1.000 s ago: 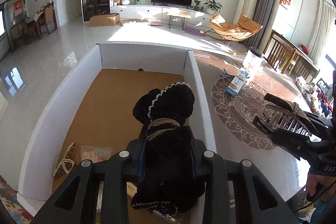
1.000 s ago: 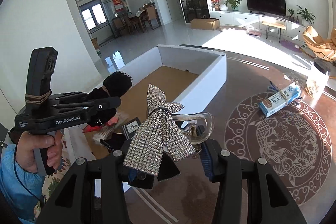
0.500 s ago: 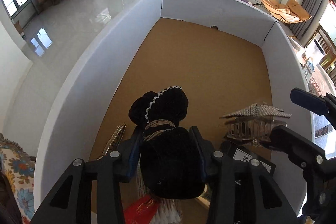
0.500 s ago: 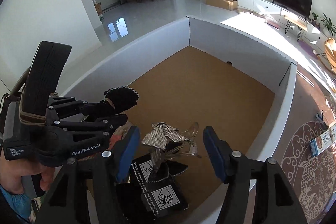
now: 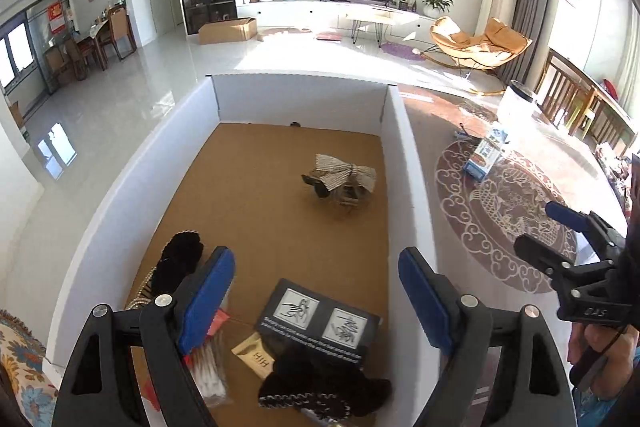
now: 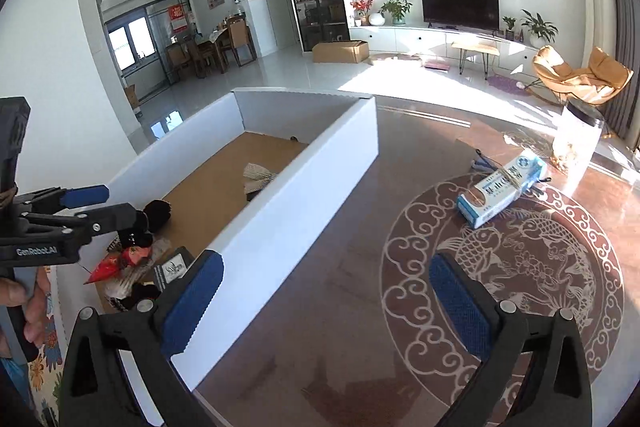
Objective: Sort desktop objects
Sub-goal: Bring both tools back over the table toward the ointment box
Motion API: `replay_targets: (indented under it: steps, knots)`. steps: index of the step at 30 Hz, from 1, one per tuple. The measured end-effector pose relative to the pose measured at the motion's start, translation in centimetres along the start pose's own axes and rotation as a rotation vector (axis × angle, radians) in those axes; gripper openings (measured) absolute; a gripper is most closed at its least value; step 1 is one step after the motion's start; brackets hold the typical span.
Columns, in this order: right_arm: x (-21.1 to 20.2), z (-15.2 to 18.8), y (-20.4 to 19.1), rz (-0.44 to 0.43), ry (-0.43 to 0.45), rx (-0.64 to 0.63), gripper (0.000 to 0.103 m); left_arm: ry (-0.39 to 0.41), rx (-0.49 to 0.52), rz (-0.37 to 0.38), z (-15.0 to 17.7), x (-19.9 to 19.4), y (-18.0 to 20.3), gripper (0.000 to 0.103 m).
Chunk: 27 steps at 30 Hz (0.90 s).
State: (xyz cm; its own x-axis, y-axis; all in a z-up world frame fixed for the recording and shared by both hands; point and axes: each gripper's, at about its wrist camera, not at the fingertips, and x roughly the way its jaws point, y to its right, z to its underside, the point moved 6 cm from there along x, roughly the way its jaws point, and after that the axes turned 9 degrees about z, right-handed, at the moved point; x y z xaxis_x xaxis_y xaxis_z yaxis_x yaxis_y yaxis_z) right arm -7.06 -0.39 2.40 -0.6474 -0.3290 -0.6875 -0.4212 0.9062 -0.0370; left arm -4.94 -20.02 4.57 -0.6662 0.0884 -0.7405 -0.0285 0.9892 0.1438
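Note:
A white-walled cardboard box [image 5: 408, 163] stands on the brown table. The rhinestone bow hair clip [image 5: 344, 179] lies on the box floor at the far right; it also shows in the right wrist view [image 6: 258, 177]. The black velvet hair accessory [image 5: 320, 385] lies at the near end by a black card [image 5: 320, 323]. My left gripper [image 5: 316, 303] is open and empty above the near end of the box. My right gripper [image 6: 326, 303] is open and empty over the table, right of the box wall [image 6: 304, 211].
A blue and white carton [image 6: 500, 191] and a clear jar [image 6: 576, 139] sit on the table's round fish pattern [image 6: 520, 259]. In the box, another black hairpiece [image 5: 180, 259], a bag of cotton swabs [image 5: 210, 363], a tan packet [image 5: 256, 355] and a red wrapper [image 6: 108, 267].
Both grippers have opened. The black hair accessory dropped from my left gripper into the box's near end. The bow clip left my right gripper and lies in the box; the right gripper moved out over the table.

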Motion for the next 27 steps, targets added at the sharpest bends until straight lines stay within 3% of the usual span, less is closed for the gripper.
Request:
replay_targets:
  steps: [4,6,8,11,18,27]
  knots:
    - [0.0,6.7,10.3,0.195,-0.114,0.069,0.103,0.014,0.125,0.143,-0.1,-0.5,9.1,0.087]
    - [-1.0,9.9,15.0,0.262,-0.150,0.120,0.103,-0.004,0.176,0.207,0.4,0.4,13.1,0.098]
    - [-1.9,12.1,18.6,0.318,-0.170,0.167,0.103,-0.035,0.220,0.260,1.6,1.8,17.1,0.100]
    - [-2.5,14.0,22.2,0.354,-0.187,0.222,0.103,-0.093,0.277,0.266,4.0,5.6,21.6,0.100]
    - [-3.2,15.5,25.4,0.378,-0.159,0.321,0.103,-0.142,0.320,0.200,7.5,12.8,24.4,0.100]
    - [-3.5,15.7,25.5,0.392,-0.157,0.341,0.103,-0.173,0.292,0.202,8.7,16.3,24.8,0.100]
